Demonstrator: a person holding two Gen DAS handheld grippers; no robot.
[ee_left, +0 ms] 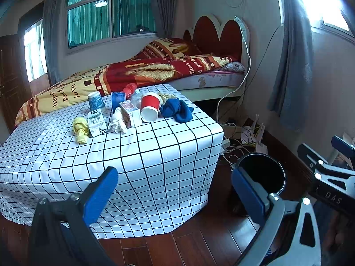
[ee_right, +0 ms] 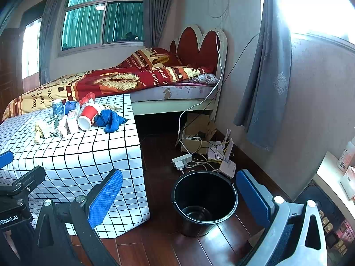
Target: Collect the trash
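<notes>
Both tongs gape wide and hold nothing: the left gripper (ee_left: 175,190) faces the checked table (ee_left: 155,153), and the right gripper (ee_right: 179,195) hangs just short of the black bucket (ee_right: 204,199) on the floor. Well ahead of both, on the tabletop, the trash sits bunched: a tipped red cup (ee_left: 150,108), two cartons (ee_left: 131,113), crumpled paper (ee_left: 117,122) and a blue cloth (ee_left: 177,109).

**A bedroom in daylight**

Daylight is pouring through a bright window (ee_right: 315,4) on the right, with a grey curtain (ee_right: 266,77) hanging beside it. A bed (ee_right: 177,93) with a red headboard (ee_right: 197,44) is standing against the pale wall (ee_right: 321,110), under a red and yellow quilt (ee_right: 106,82). A second window (ee_right: 102,15) is showing green drapes. The wooden floor (ee_right: 159,250) is shining dark red.
</notes>
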